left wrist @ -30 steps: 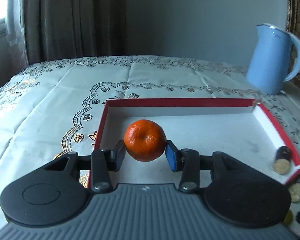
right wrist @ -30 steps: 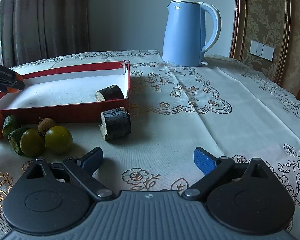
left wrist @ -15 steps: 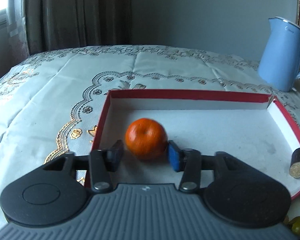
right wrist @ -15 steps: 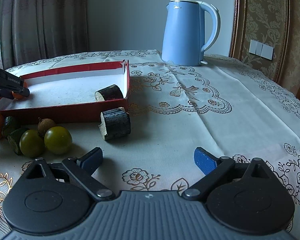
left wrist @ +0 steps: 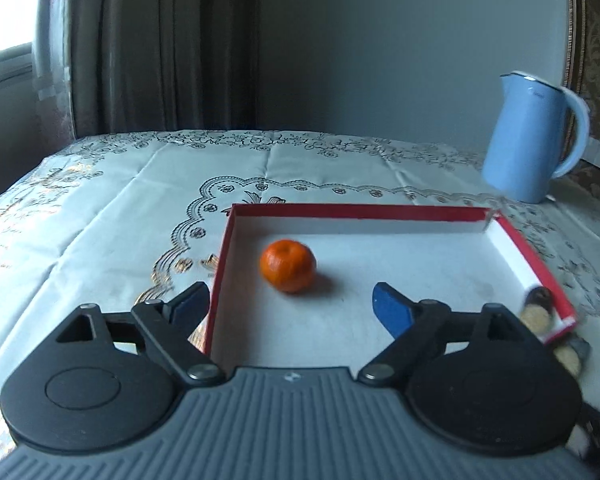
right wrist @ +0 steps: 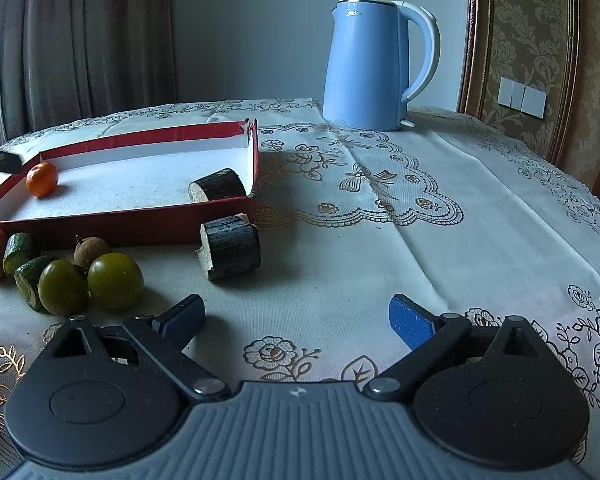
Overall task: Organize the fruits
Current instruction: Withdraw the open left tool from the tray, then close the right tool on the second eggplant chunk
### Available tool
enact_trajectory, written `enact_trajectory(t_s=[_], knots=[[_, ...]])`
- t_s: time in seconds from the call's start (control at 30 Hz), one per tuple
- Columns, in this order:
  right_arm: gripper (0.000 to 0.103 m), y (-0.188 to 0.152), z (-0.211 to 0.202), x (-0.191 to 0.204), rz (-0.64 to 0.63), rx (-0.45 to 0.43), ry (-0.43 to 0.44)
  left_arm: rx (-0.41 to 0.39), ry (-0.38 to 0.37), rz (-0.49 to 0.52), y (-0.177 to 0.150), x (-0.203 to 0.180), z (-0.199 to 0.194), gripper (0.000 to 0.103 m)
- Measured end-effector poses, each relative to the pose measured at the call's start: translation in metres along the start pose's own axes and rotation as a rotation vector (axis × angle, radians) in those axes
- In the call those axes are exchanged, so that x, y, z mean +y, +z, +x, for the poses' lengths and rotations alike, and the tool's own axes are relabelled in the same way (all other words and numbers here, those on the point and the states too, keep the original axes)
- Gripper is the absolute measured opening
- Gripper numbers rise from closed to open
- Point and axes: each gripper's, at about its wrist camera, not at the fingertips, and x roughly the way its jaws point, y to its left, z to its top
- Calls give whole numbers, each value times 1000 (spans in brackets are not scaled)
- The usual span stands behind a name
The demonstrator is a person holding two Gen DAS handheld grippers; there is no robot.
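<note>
Fingers of the left gripper (left wrist: 288, 300) stand apart, holding nothing. Beyond, at 12 o'clock, the small round orange mandarin (left wrist: 287, 265) rests inside the shallow red-walled cardboard tray (left wrist: 352, 212). Right gripper (right wrist: 296, 314) gapes too, above the embroidered white surface (right wrist: 380, 240).

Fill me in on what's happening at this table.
A person with two handheld grippers is sorting fruit into a red box. The left gripper is open, and a mandarin sits on the box floor just ahead of it, untouched. The right gripper is open and holds nothing, above the tablecloth. Two green fruits and other pieces lie outside the box. A blue kettle stands behind.
</note>
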Motion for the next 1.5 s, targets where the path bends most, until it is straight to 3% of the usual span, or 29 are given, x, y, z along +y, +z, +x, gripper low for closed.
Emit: enact_trajectory(t_s=[0.17, 0.27, 0.63, 1.13, 1.37, 1.5], knots=[[101, 0, 0, 0, 1, 3, -7, -44, -18, 19, -33, 1, -45, 97], [102, 0, 0, 1, -2, 3, -13, -24, -35, 31, -53, 1, -57, 97], [102, 0, 0, 1, -1, 4, -13, 57, -41, 22, -87, 5, -50, 98], [103, 1, 3, -1, 18, 32, -14, 56, -28, 31, -83, 2, -38, 103], [103, -1, 1, 0, 18, 25, -18, 82, -50, -9, -84, 10, -31, 103], [103, 1, 0, -2, 13, 19, 1, 80, -21, 43, -87, 2, -30, 103]])
